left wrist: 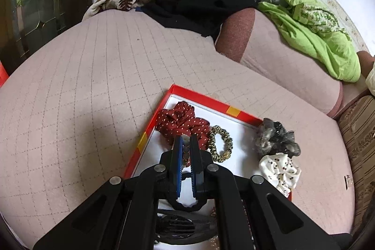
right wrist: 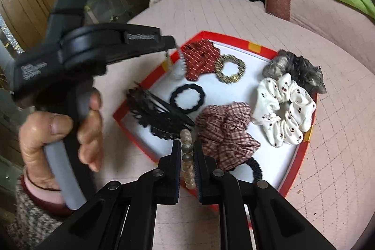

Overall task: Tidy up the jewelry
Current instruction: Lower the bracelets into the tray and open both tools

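My right hand-held gripper (right wrist: pixel 187 149) is pinching a beaded bracelet (right wrist: pixel 187 156) between its fingers, held over the near corner of the red-rimmed box (right wrist: pixel 297 156) on the bed. My left hand-held gripper (left wrist: pixel 185 144) is pressed nearly together too — something beaded shows between its fingers, though I cannot tell what it is. It hangs over the far end of the box, just above the red dotted scrunchie (left wrist: pixel 182 121).

The risk, as I judge it: the bracelet is smooth and round-beaded, so it could roll out of the pinch and land on the black hair clip (right wrist: pixel 159 114) or the checked scrunchie (right wrist: pixel 225 132) rather than on bare white floor.

Room is tight. The box is crowded; the clearest patch lies by the black hair tie (right wrist: pixel 187 97). The white cherry scrunchie (right wrist: pixel 283 114) and grey scrunchie (right wrist: pixel 295 72) overhang the right rim — a careless sweep could knock them onto the pink quilt (left wrist: pixel 82 86).
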Available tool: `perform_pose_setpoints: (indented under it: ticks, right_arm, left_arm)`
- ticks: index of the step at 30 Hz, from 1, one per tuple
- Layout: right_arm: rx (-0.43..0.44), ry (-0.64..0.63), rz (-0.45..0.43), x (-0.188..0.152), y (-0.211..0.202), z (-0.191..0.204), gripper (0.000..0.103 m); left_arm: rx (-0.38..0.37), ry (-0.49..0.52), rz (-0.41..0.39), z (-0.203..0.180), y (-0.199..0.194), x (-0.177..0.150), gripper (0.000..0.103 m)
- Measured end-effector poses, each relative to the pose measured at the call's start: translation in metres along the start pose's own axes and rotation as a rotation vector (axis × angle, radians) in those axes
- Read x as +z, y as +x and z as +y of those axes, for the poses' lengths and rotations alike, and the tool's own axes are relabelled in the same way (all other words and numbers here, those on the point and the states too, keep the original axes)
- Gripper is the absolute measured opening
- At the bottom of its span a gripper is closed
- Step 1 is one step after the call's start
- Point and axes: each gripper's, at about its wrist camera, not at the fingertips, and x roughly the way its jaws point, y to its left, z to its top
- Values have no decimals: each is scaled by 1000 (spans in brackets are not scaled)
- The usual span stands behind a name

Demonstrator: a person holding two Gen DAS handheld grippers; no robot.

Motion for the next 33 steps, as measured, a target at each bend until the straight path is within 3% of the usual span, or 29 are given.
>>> perform_pose_setpoints:
  ticks: [8, 18, 25, 33]
  right_arm:
    - [-99, 47, 20, 8, 20, -30, 11]
    - [-195, 44, -8, 20, 23, -52, 11]
    - [-107, 48, 45, 8, 30, -45, 11]
    - [-96, 16, 67, -7, 39, -29, 12]
  left_arm:
    - [56, 57, 23, -8, 14, -7, 5]
    - [69, 83, 38, -15, 24, -8, 5]
    - [91, 95, 34, -18, 27, -9, 5]
    - [123, 119, 30, -19, 28, -11, 5]
